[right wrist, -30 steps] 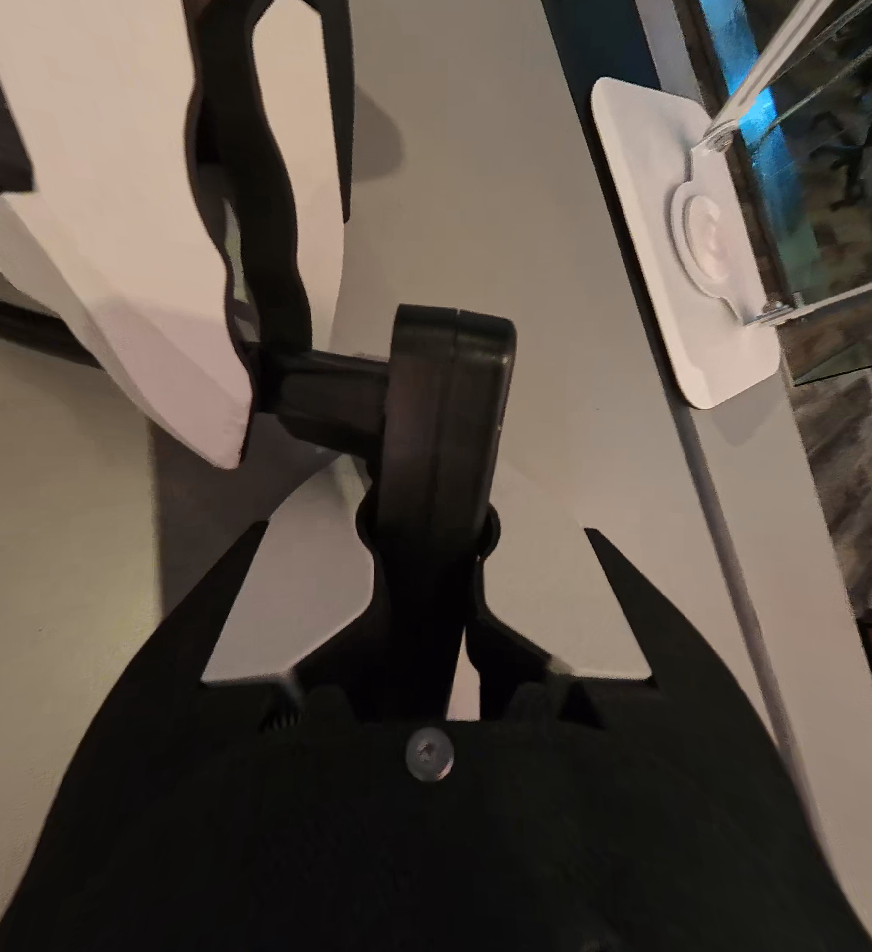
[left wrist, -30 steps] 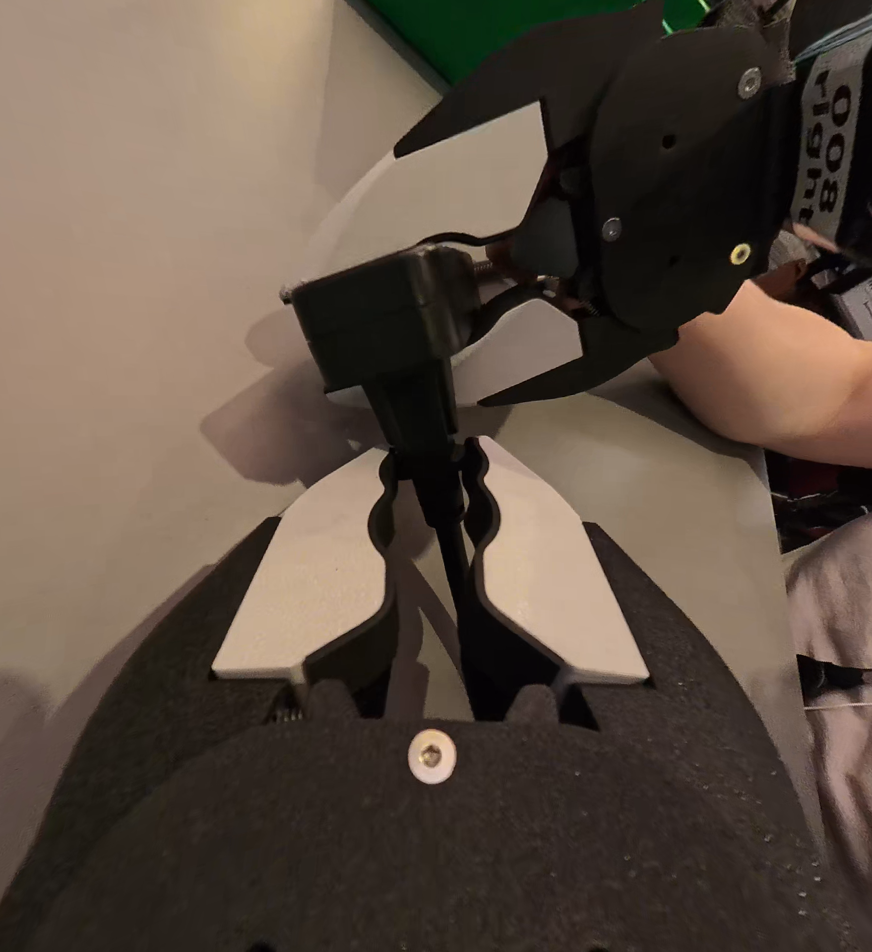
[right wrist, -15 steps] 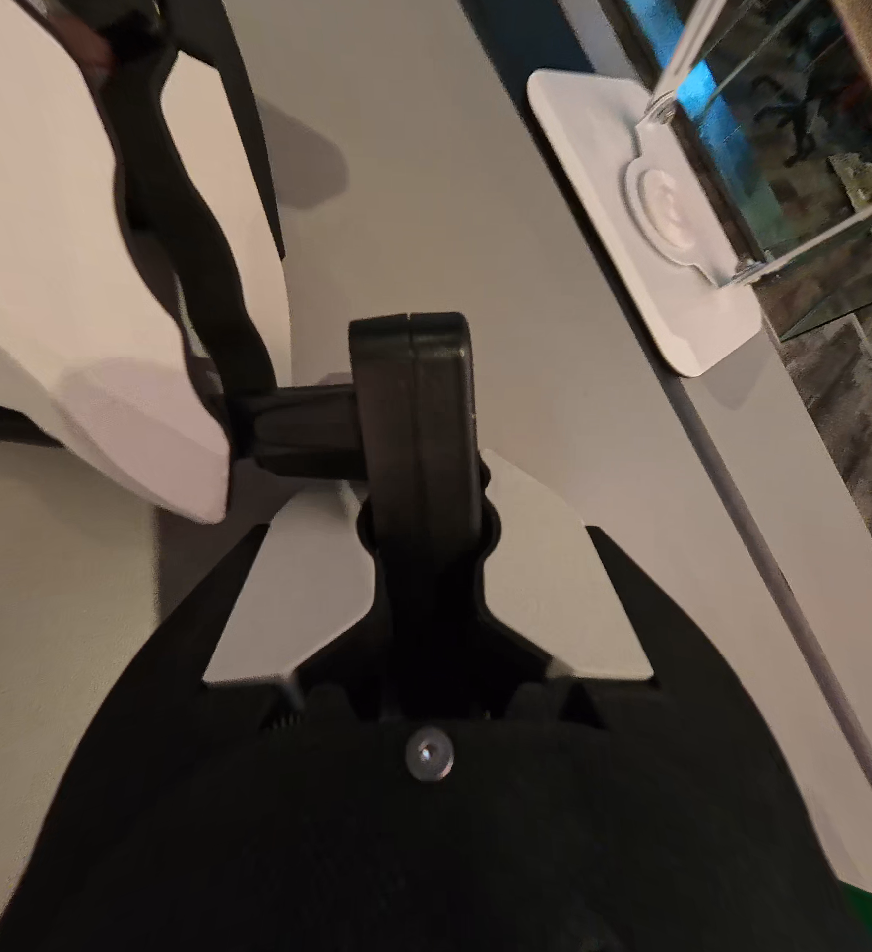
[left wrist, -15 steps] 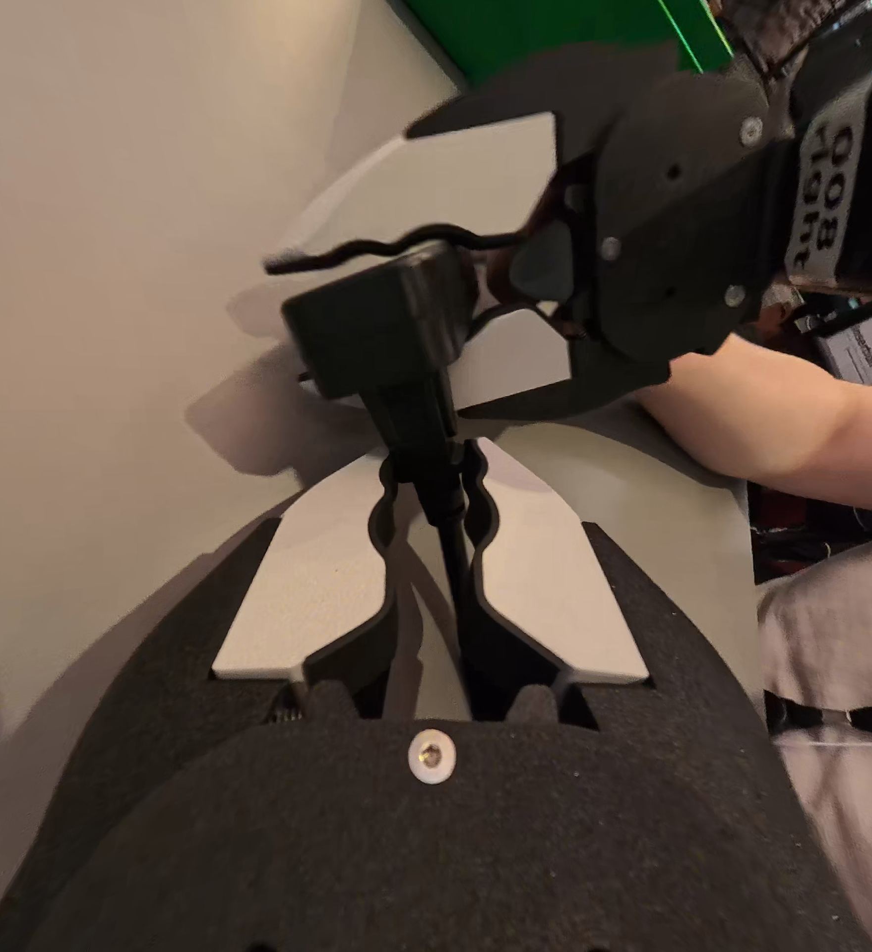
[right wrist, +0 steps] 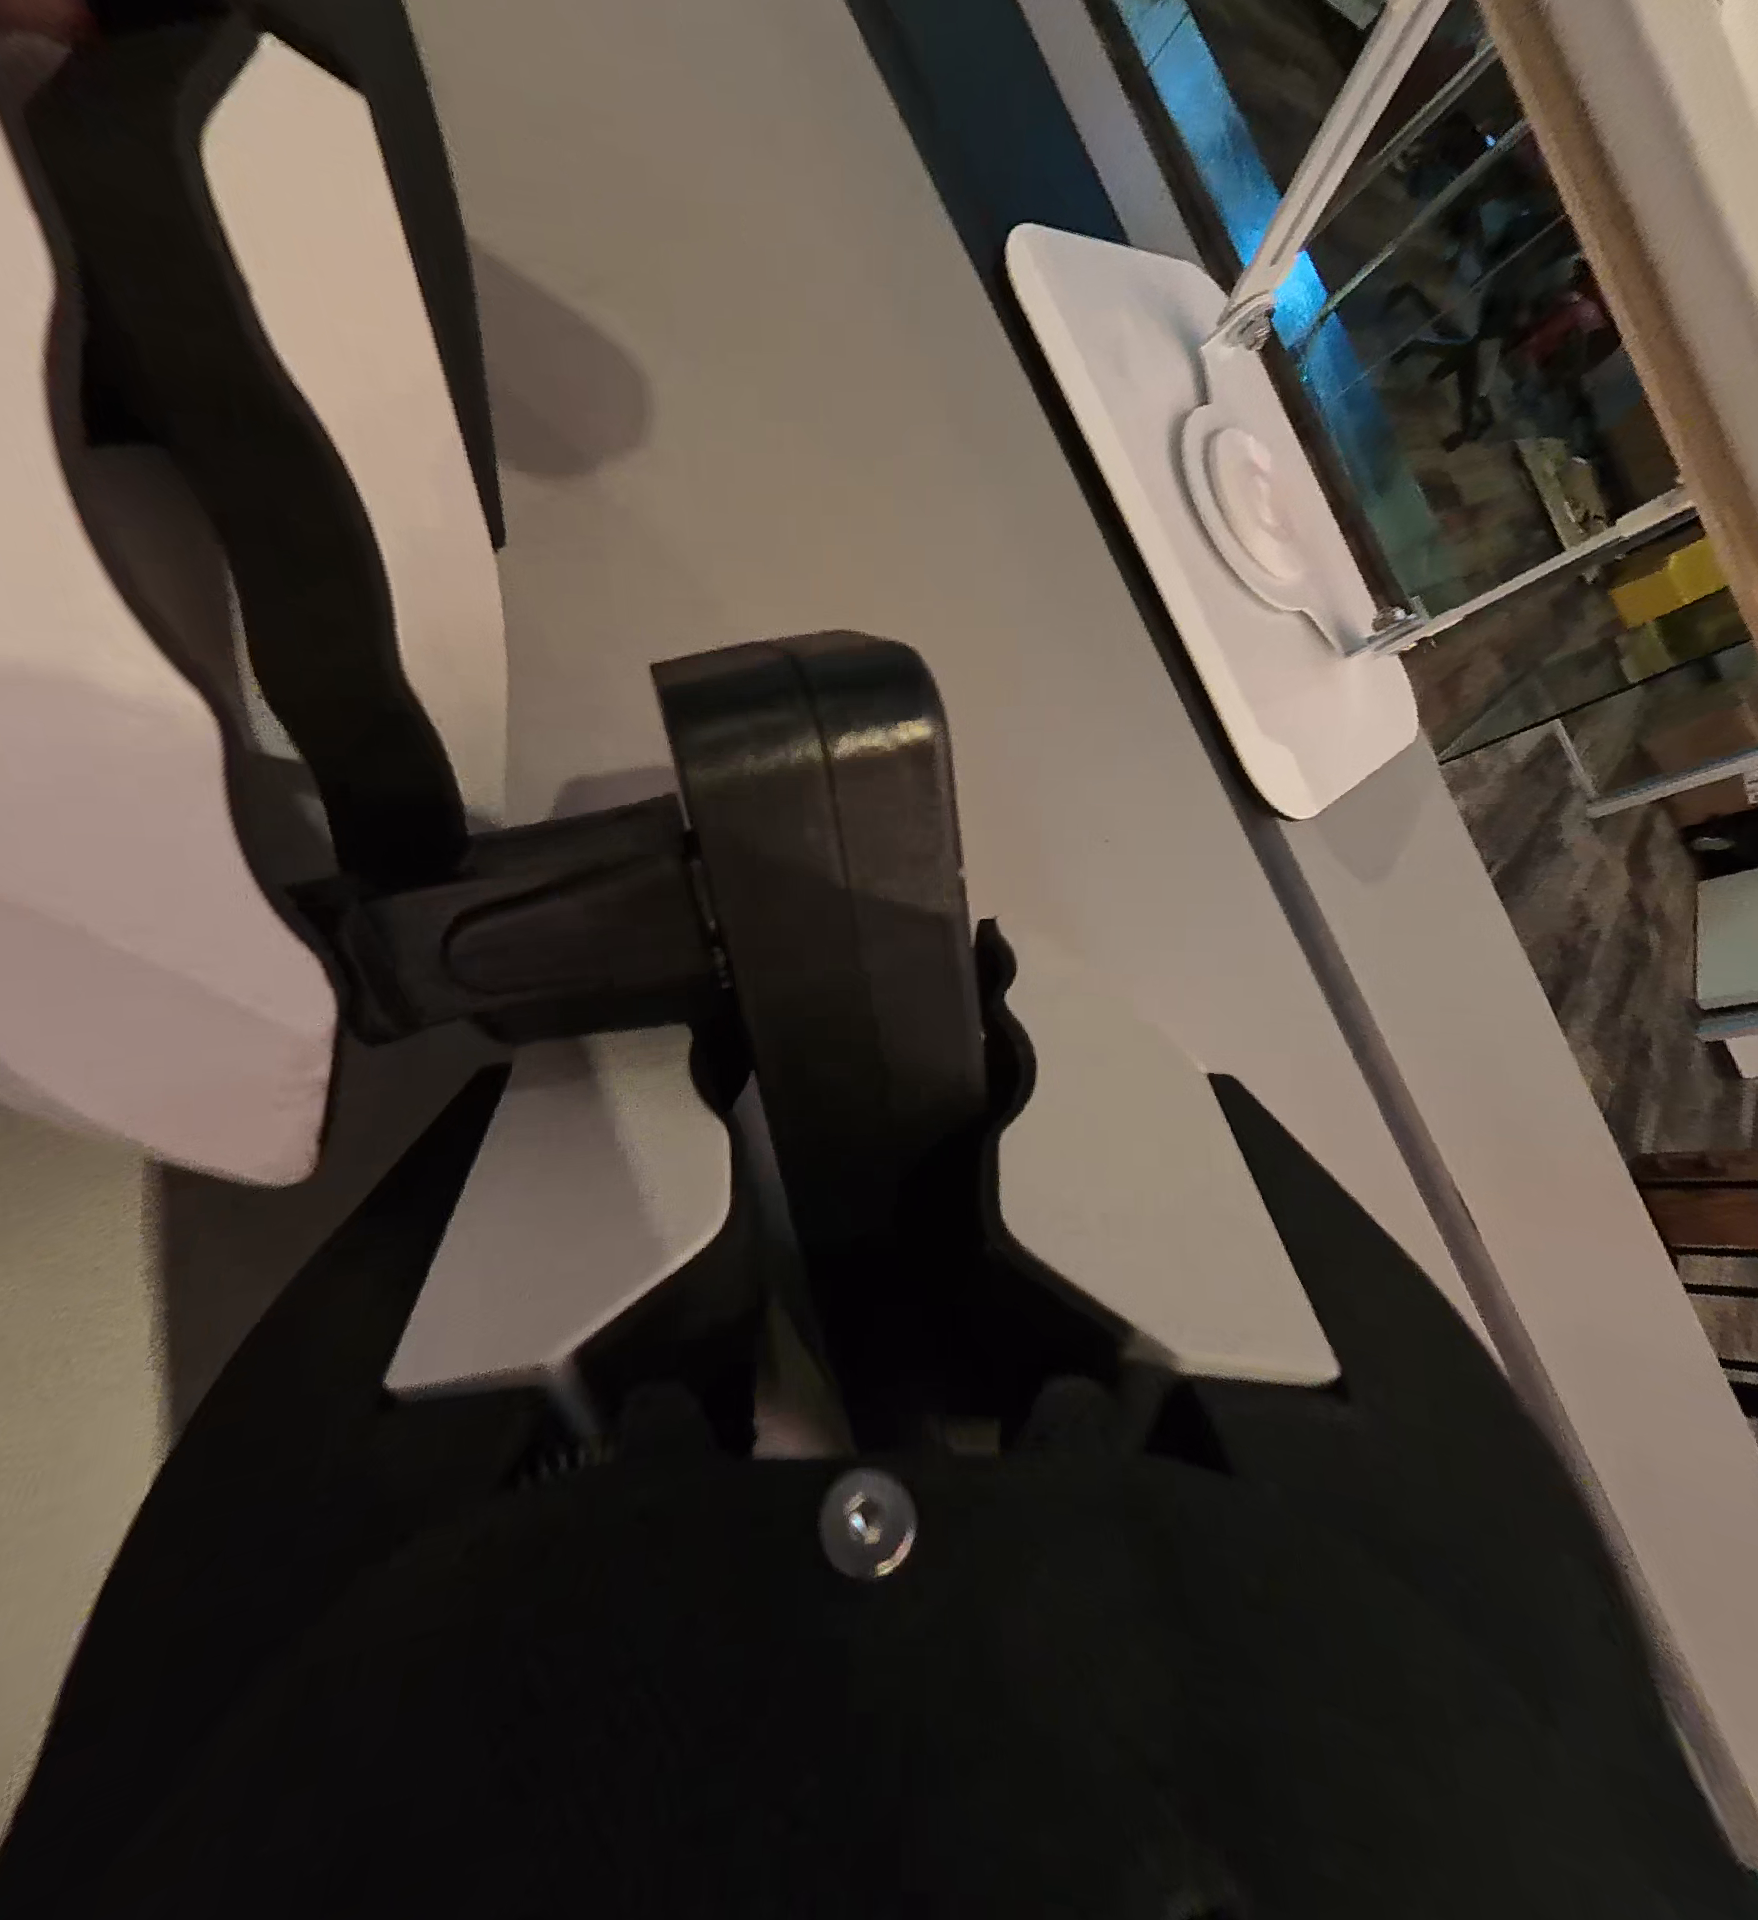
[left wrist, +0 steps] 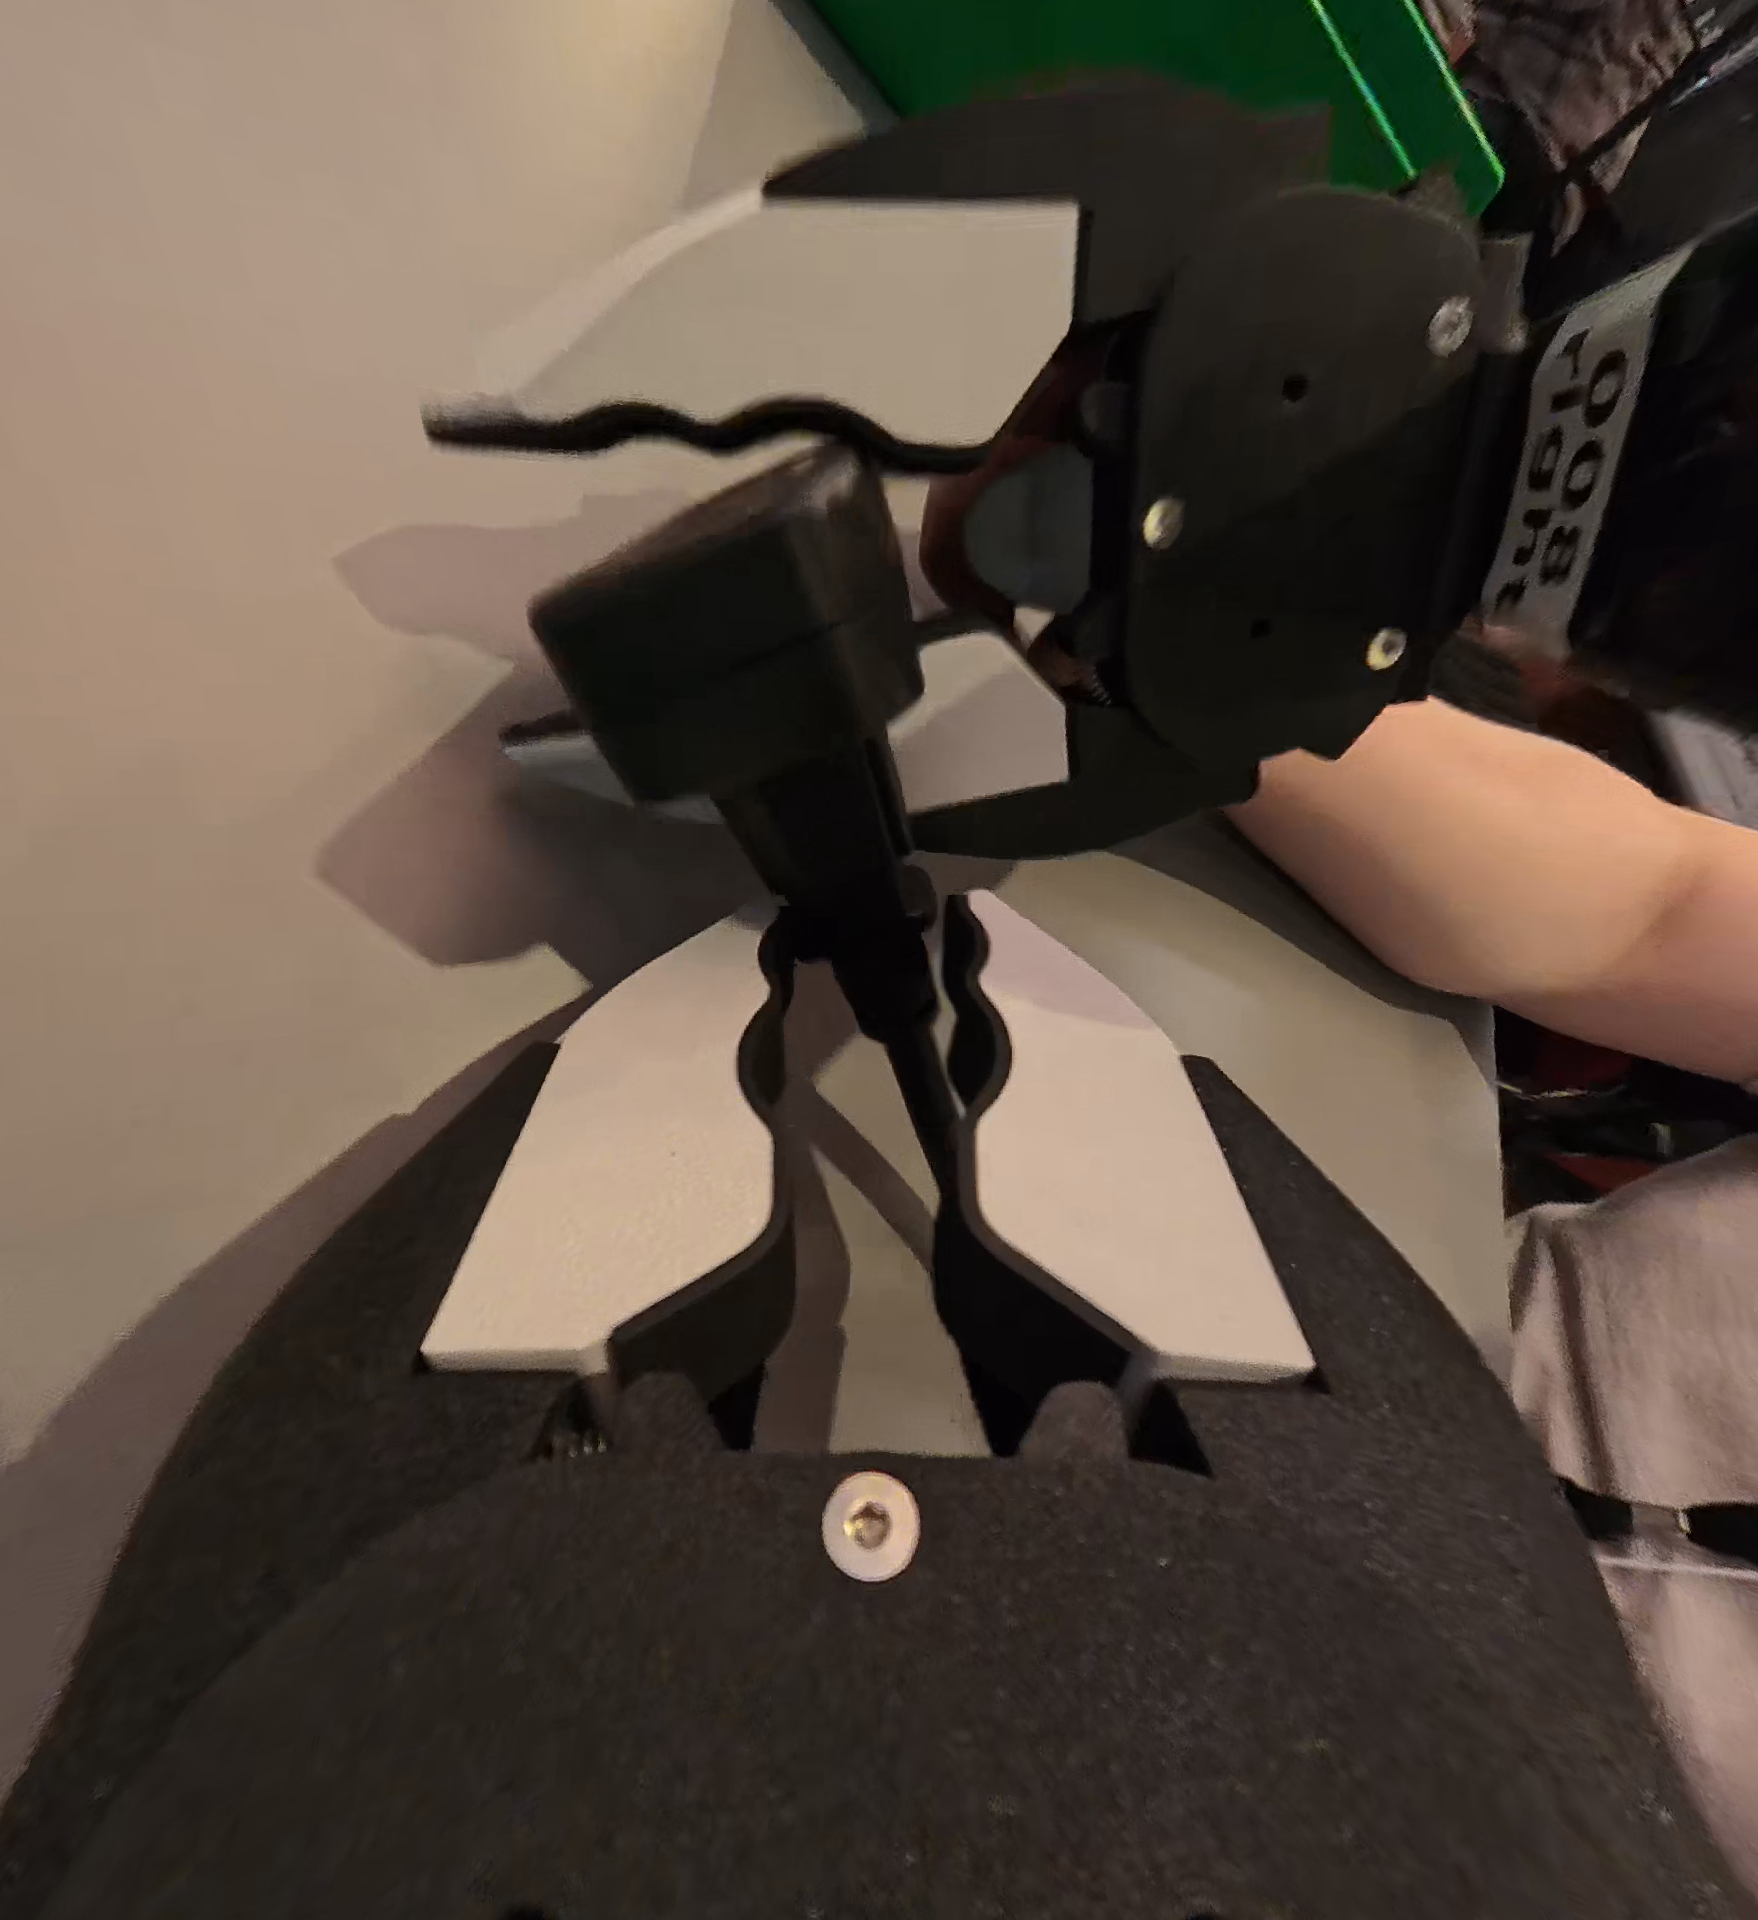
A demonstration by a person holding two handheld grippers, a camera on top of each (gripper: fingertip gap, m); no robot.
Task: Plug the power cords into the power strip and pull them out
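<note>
Both grippers have swung round since a second ago, so the white pad (right wrist: 1207,530) now sits more central. Right gripper (right wrist: 859,1023) clamps the black adapter block (right wrist: 833,894) above the table (right wrist: 854,364); left gripper (left wrist: 859,940) pinches the cord's connector (left wrist: 844,862), plugged into it. Twisting could lever it crooked, I reckon.

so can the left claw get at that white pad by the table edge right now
Probably not: the left claw is shut on the black cord, whose plug sits in the block that the right claw grips. The white pad lies apart.
</note>
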